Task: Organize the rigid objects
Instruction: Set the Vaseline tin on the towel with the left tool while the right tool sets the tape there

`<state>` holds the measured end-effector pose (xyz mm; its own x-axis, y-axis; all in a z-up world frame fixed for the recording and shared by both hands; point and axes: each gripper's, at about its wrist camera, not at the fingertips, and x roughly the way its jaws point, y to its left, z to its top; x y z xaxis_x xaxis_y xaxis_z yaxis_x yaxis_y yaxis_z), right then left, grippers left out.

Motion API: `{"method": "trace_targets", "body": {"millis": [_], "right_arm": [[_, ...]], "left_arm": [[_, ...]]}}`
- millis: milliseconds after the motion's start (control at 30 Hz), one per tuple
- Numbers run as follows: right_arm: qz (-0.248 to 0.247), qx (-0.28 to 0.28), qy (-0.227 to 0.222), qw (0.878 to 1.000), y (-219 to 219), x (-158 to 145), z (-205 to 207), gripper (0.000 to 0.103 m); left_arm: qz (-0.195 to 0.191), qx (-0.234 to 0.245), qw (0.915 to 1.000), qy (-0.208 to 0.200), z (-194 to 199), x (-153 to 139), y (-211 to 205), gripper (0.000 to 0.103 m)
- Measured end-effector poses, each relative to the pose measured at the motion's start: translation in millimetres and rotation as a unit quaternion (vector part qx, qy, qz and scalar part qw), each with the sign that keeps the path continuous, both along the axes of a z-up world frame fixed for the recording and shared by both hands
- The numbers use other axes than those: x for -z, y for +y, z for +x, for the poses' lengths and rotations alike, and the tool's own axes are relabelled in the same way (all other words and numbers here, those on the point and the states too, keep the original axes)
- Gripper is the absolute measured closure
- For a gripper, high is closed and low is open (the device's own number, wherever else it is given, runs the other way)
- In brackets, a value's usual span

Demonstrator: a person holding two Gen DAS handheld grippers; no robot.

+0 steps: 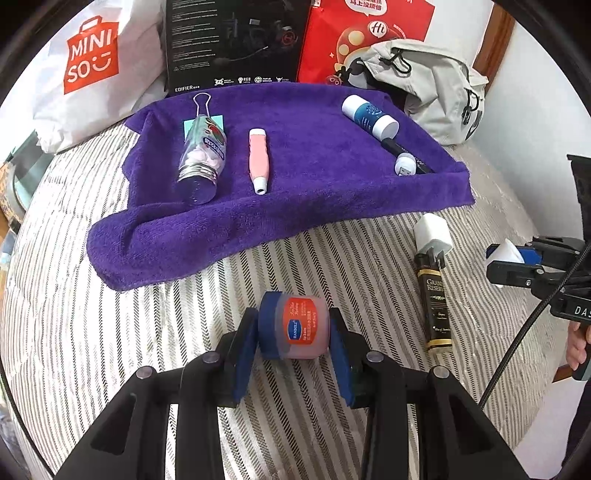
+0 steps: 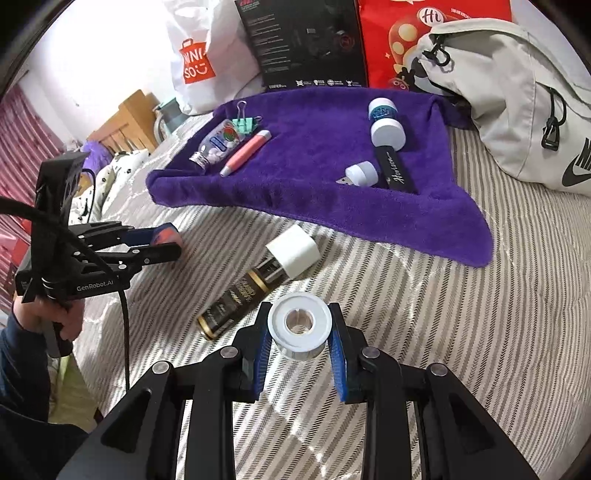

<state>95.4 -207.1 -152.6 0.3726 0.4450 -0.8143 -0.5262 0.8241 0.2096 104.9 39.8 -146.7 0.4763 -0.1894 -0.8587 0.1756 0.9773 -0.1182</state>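
Note:
My left gripper [image 1: 293, 330] is shut on a small lip balm jar [image 1: 295, 325] with a blue lid and orange label, held over the striped bedcover. My right gripper [image 2: 299, 332] is shut on a white tape roll [image 2: 299, 325]. A purple towel [image 1: 295, 206] lies further back with a candy bottle [image 1: 201, 155], a teal binder clip [image 2: 245, 123], a pink pen-like tool [image 1: 258, 160], a blue-and-white tube [image 1: 369, 116], a black stick [image 2: 395, 171] and a small white USB light [image 2: 362, 173] on it. On the bedcover lie a white charger plug [image 2: 293, 251] and a black-and-gold bottle [image 2: 236, 295].
Behind the towel stand a white shopping bag [image 1: 92, 62], a black box [image 1: 236, 40] and a red bag [image 1: 354, 29]. A grey backpack [image 2: 517, 99] sits at the back right. A person's hand [image 2: 55, 317] holds the left gripper handle. A wooden bed frame [image 2: 125, 118] shows at left.

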Motion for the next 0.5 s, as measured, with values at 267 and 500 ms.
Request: {"method": "trace_targets", "body": {"millis": [267, 500], "right_arm": [[0.015, -0.010, -0.003, 1.000, 4.4, -7.5, 4.3, 0.074], [0.028, -0.024, -0.019, 0.999, 13.8, -26.9, 30.5, 0.074]], "left_arm": [[-0.012, -0.004, 0.9999, -0.011, 1.6, -15.5, 3.8, 0.068], [-0.010, -0.008, 0.9997, -0.023, 17.1, -27.5, 6.5, 0.068]]}}
